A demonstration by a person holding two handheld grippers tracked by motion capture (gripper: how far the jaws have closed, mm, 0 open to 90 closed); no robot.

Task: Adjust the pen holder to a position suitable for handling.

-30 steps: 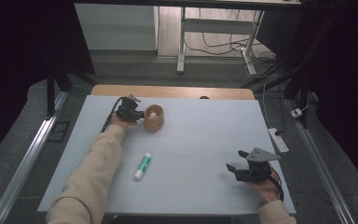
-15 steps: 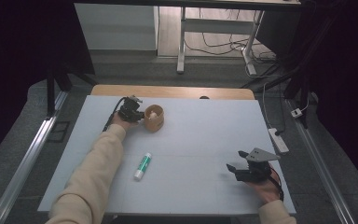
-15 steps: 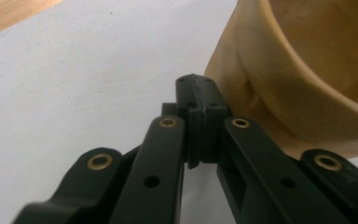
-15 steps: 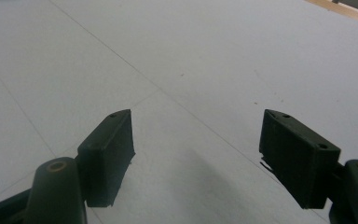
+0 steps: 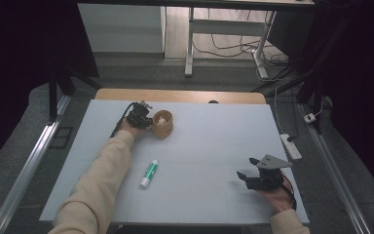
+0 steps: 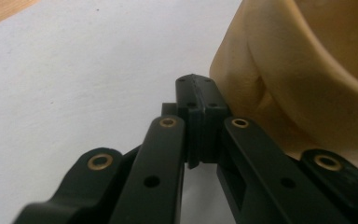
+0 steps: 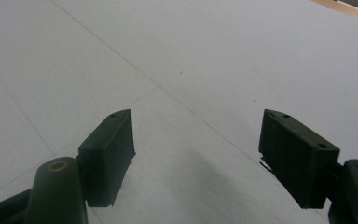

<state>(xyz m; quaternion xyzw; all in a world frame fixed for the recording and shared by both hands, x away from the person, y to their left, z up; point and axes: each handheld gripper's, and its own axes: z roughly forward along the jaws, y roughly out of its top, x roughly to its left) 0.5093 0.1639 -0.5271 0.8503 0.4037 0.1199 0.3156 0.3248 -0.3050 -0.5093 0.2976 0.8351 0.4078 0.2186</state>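
A tan wooden cup (image 5: pixel 162 123) stands on the white table top (image 5: pixel 214 141) at the back left, with something pale inside it. My left gripper (image 5: pixel 145 118) rests just left of the cup, its tips beside the cup's wall. In the left gripper view the left gripper (image 6: pixel 196 88) is shut with nothing between its pads, and the cup (image 6: pixel 303 79) bulks close on its right. A green and white glue stick (image 5: pixel 149 173) lies near the table's middle. My right gripper (image 5: pixel 246 176) hovers at the front right; in its own view the right gripper (image 7: pixel 196 154) stands open over bare table.
A wooden strip (image 5: pixel 180 95) runs along the table's far edge. A white power strip (image 5: pixel 292 146) lies off the right edge on the floor. Metal rails (image 5: pixel 24 170) flank both sides, and desk legs with cables (image 5: pixel 224 44) stand beyond.
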